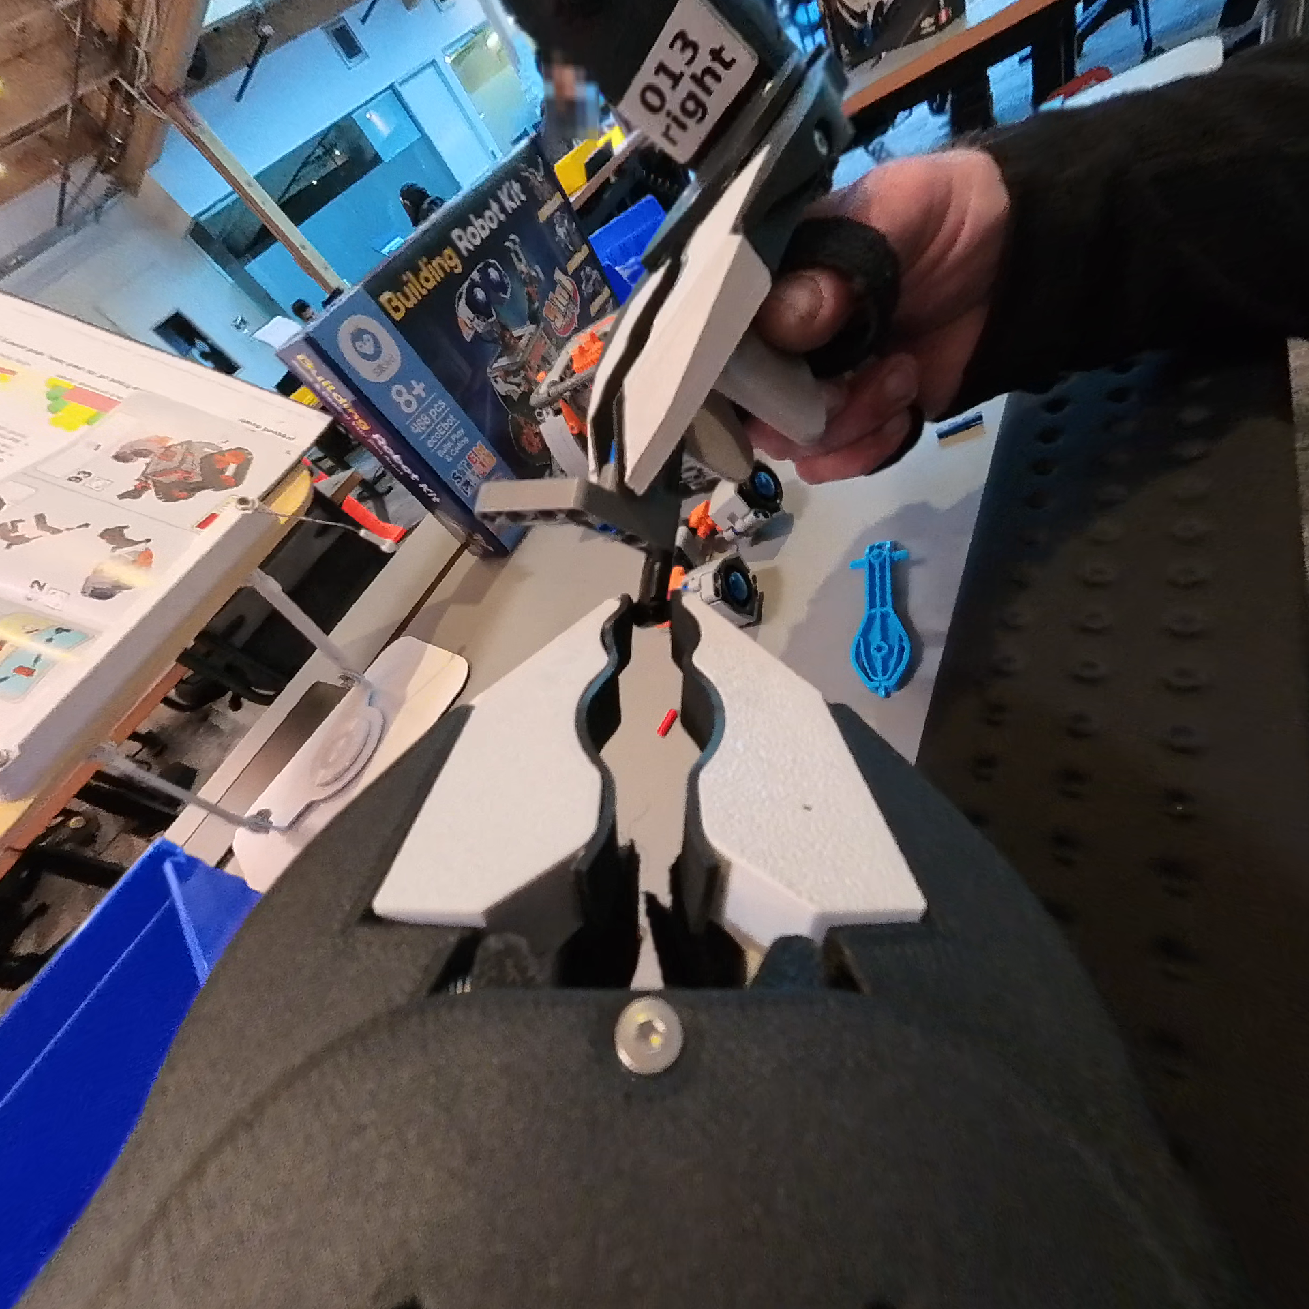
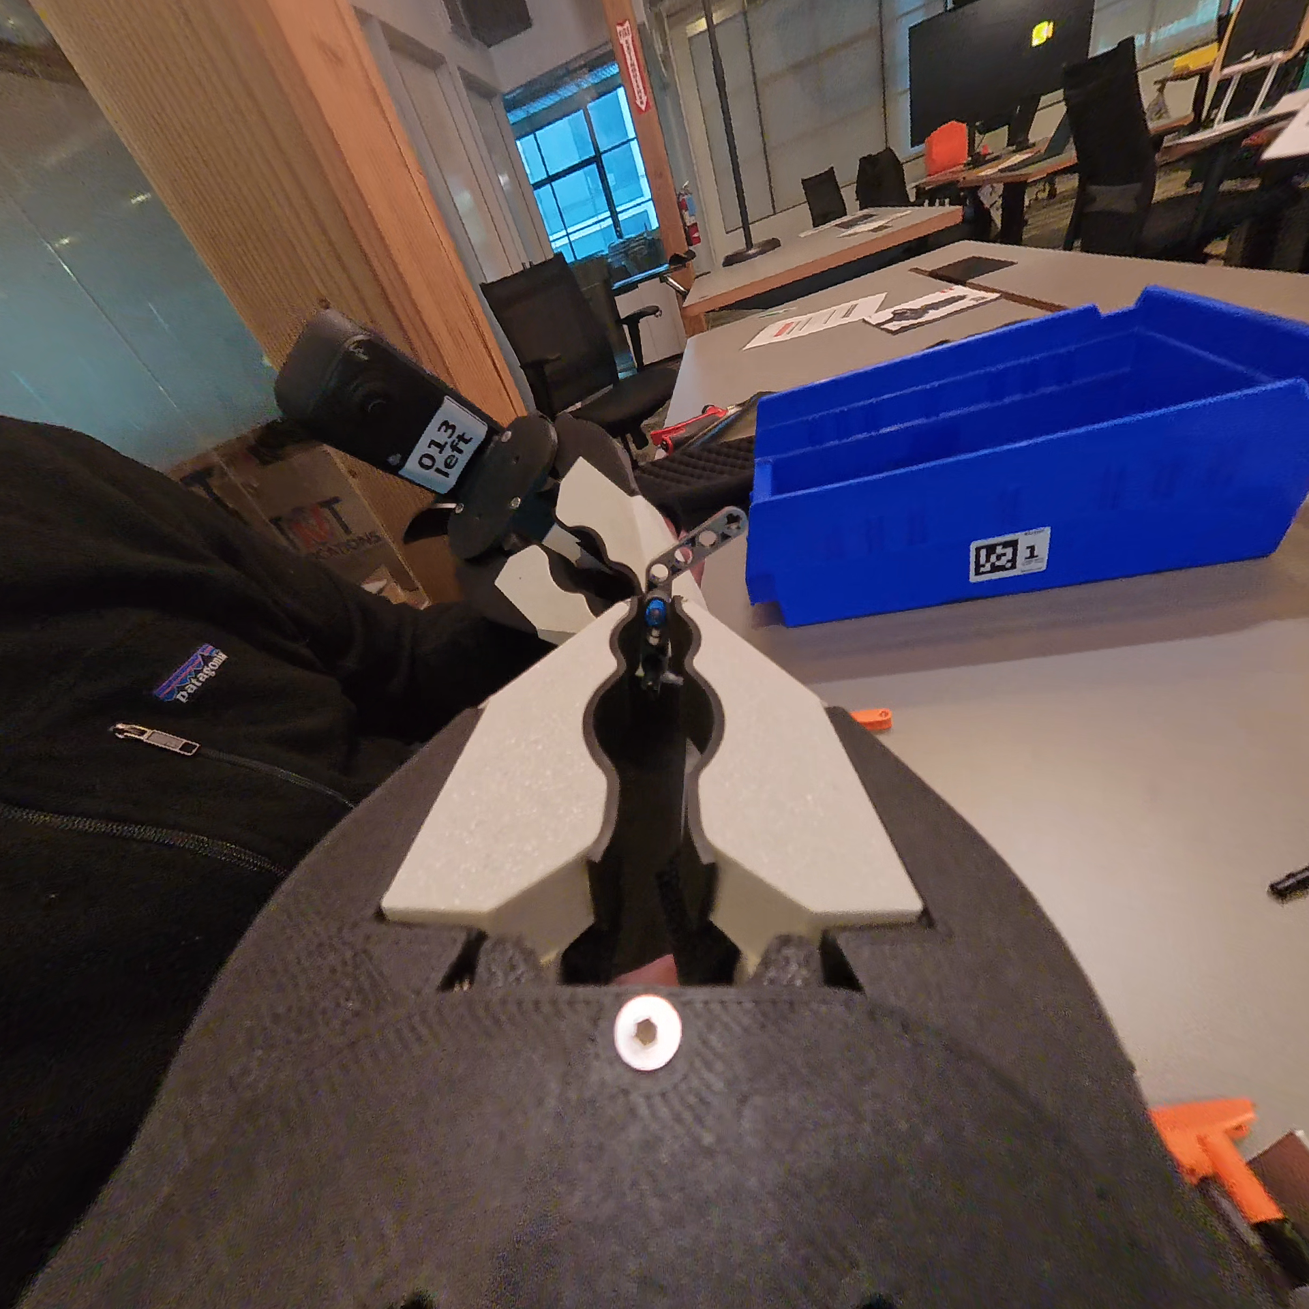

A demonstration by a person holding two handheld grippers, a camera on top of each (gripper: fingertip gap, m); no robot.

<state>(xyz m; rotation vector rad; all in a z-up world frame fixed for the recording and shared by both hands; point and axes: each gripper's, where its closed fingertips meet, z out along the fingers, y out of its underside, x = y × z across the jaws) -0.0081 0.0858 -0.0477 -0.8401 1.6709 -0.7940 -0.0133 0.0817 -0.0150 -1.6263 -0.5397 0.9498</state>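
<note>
Above the grey table, between your two tools:

- Left gripper: jaws drawn narrow, tips pinching the lower black stem of a small building-kit assembly. In the right wrist view this same tool comes in from the left, beside your dark fleece sleeve.
- Right gripper: jaws narrow, tips closed on the upper part of the assembly, where a blue pin shows between them. In the left wrist view it reaches down from above, with your hand wrapped round its grip.
- Grey perforated beam: part of the assembly, sticking out sideways past the fingertips, held clear of the table; its other face shows in the left wrist view.
- Red pin: lying loose on the table, seen through the gap of the left jaws.
- Blue flat tool: on the table, to the right of the grippers.
- Wheel-like grey and blue pieces: on the table just behind the held assembly, with orange bits near them.
- Kit box: standing upright behind.
- Instruction booklet: propped on a wire stand, far left.
- Blue bin: on the table to the right of the right gripper, well apart, with a tag on its front wall.
- Orange piece: small, on the table near the bin.
- Orange tool: at the lower right edge.
</note>
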